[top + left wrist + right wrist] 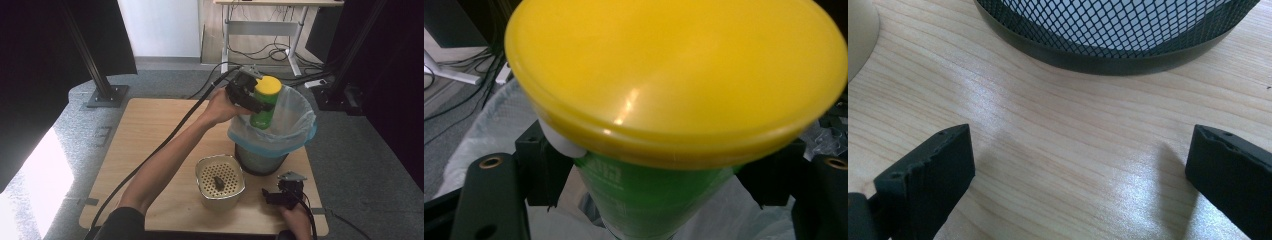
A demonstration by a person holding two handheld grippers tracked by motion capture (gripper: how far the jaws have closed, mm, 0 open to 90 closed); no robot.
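Fingers [494, 200] of the left gripper [248, 95] pinch a green canister [263, 111] just under its yellow lid [268, 86], one black finger on each side of the green body in the left gripper view. The person's left hand [220, 106] holds that gripper raised over the far part of the wooden surface [150, 135], and its black cable [165, 145] trails back along the forearm to the near edge. The canister stands roughly upright, lid upward, with its lower end dipping past the near left rim of the pale blue bag [295, 131] that lines the black mesh bin [260, 161]. In the left gripper view the lid [674, 75] looms large, and the pale liner [489, 125] shows behind and below the canister [649, 200].

Nearer the person, just left of the bin, sits a cream strainer basket [220, 182] with a perforated floor; a small dark object [218, 183] lies in it, too small to identify.

Right of the basket, near the front edge, the right gripper [272, 197] rests low over the surface in the person's right hand [296, 219], with its grey plate [291, 176] on top. Its fingers [933, 175] are spread wide apart with nothing between them but bare wood grain [1073, 165]. They point toward the base of the mesh bin [1108, 35], which stands near but apart from them. A curved cream edge [860, 35] of the basket shows at the upper left of the right gripper view.
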